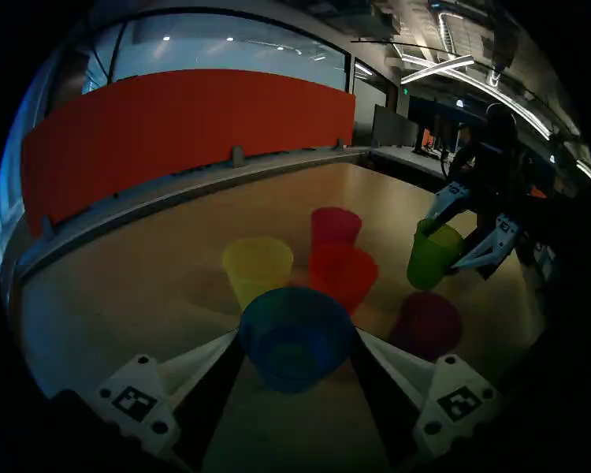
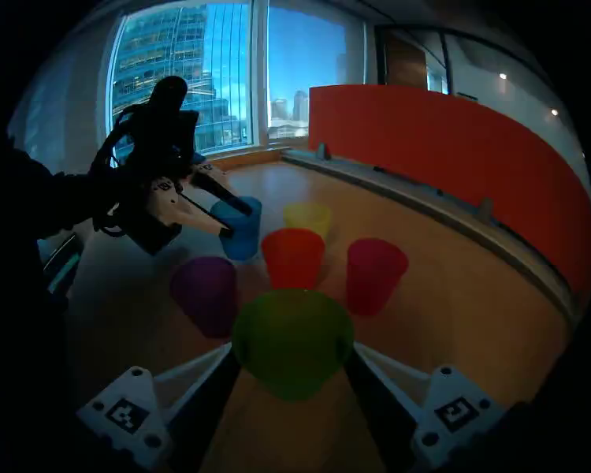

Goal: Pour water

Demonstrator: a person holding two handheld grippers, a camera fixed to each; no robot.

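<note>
left gripper (image 1: 297,343) grips blue translucent plastic cup (image 1: 295,319) between fingers | right gripper (image 2: 292,352) grips green translucent plastic cup (image 2: 292,327)

Four cups (image 1: 258,268) cluster on the table (image 1: 138,299) between left-held cup (image 1: 295,339) and right-held cup (image 1: 433,254).

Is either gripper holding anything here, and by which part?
The left gripper holds the blue cup, the right gripper the green cup; each pair of fingers presses opposite sides of the wall just below the rim.
</note>
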